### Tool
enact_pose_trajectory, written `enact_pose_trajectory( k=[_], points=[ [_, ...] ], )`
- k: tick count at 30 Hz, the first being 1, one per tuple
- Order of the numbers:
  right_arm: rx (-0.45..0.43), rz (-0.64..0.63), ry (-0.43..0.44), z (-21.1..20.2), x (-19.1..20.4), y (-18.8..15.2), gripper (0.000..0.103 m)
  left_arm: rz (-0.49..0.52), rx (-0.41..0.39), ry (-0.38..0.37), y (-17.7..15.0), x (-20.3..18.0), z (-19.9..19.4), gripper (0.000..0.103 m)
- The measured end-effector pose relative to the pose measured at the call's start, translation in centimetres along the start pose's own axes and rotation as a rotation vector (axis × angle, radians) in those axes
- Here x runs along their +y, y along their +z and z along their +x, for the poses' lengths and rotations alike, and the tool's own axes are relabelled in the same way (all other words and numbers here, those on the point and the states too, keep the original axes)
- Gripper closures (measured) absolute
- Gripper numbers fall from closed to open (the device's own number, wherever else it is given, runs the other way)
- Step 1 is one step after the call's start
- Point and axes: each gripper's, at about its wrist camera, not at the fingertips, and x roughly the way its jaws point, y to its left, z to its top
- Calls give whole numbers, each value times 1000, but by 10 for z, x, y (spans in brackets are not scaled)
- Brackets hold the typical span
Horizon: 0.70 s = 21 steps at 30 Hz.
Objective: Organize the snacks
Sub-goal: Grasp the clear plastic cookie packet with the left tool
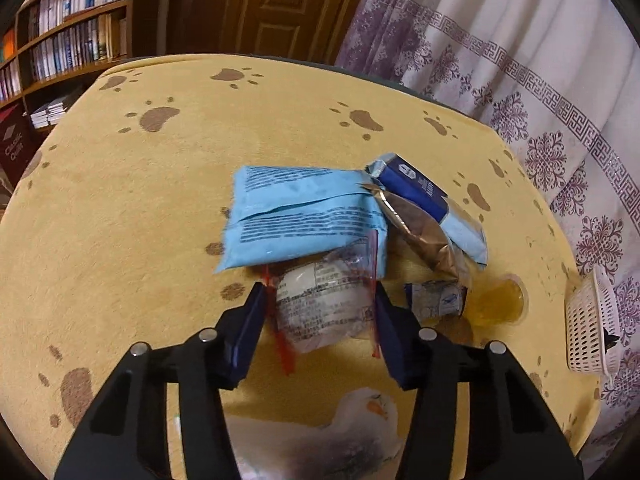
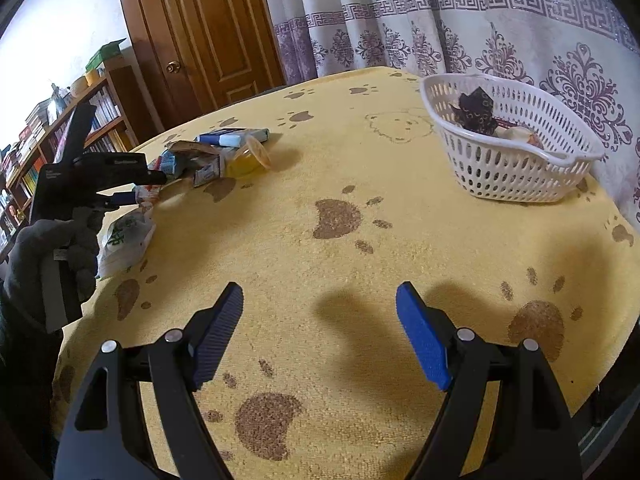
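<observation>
A pile of snacks lies on the yellow paw-print cloth: a light blue packet, a dark blue box, a gold-brown foil packet, a small blue-white packet and a yellow jelly cup. My left gripper is open, with its fingers on both sides of a clear white packet with red edges. The right wrist view shows the left gripper by the pile and a white bag with green print. My right gripper is open and empty above the cloth.
A white perforated basket with a dark wrapper and other snacks stands at the far right of the table, also in the left wrist view. Patterned curtains hang behind it. A wooden door and bookshelves stand beyond the table.
</observation>
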Motion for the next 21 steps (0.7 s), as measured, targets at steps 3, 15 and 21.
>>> enact_pose_trajectory(
  k=[3, 15, 21],
  points=[
    [3, -16, 7, 1, 7, 1, 23, -20, -15, -12, -3, 8, -10, 57],
    [45, -64, 92, 14, 45, 10, 23, -62, -91, -45, -1, 36, -47, 58],
    [102, -123, 195, 28, 81, 16, 23, -104, -128, -55, 6, 51, -63, 58]
  ],
)
